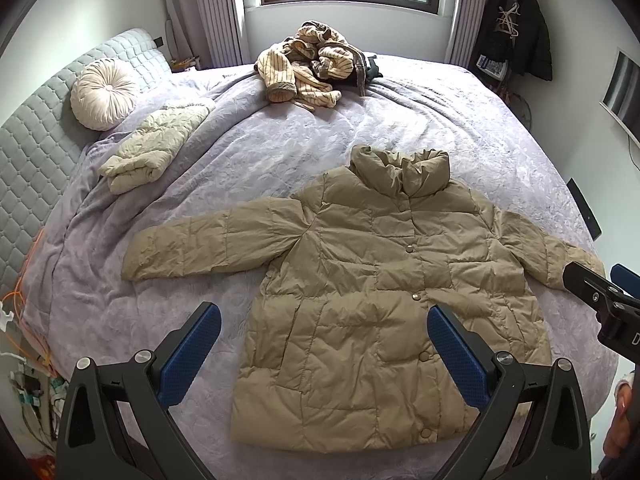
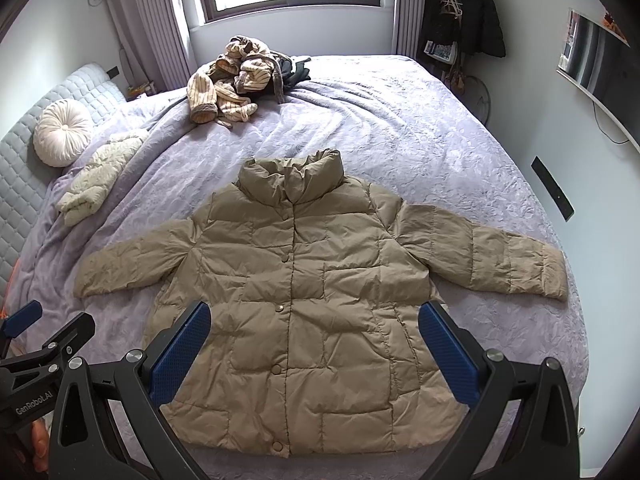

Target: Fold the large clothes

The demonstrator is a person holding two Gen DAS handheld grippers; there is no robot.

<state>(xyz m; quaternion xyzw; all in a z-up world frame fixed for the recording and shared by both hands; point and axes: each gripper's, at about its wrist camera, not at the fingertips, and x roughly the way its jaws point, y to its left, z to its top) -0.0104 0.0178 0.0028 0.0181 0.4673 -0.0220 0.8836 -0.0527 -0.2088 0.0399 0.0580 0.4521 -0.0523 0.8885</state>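
A tan puffer jacket [image 1: 360, 292] [image 2: 304, 296] lies flat and buttoned on the lavender bedspread [image 1: 280, 140] [image 2: 400, 128], collar toward the window, both sleeves spread out sideways. My left gripper [image 1: 324, 324] hovers open above the jacket's lower left hem, nothing between its blue pads. My right gripper [image 2: 314, 322] hangs open over the jacket's lower middle, also empty. The right gripper [image 1: 608, 300] shows at the right edge of the left wrist view, near the right sleeve cuff. The left gripper [image 2: 36, 336] appears at the left edge of the right wrist view.
A folded cream quilted garment [image 1: 156, 148] [image 2: 96, 176] lies near a round pillow [image 1: 104, 92] by the padded headboard [image 1: 36, 136]. A heap of striped and dark clothes [image 1: 316, 64] [image 2: 240, 76] sits at the far bed edge under the window. Cables [image 1: 24, 320] trail beside the bed's left.
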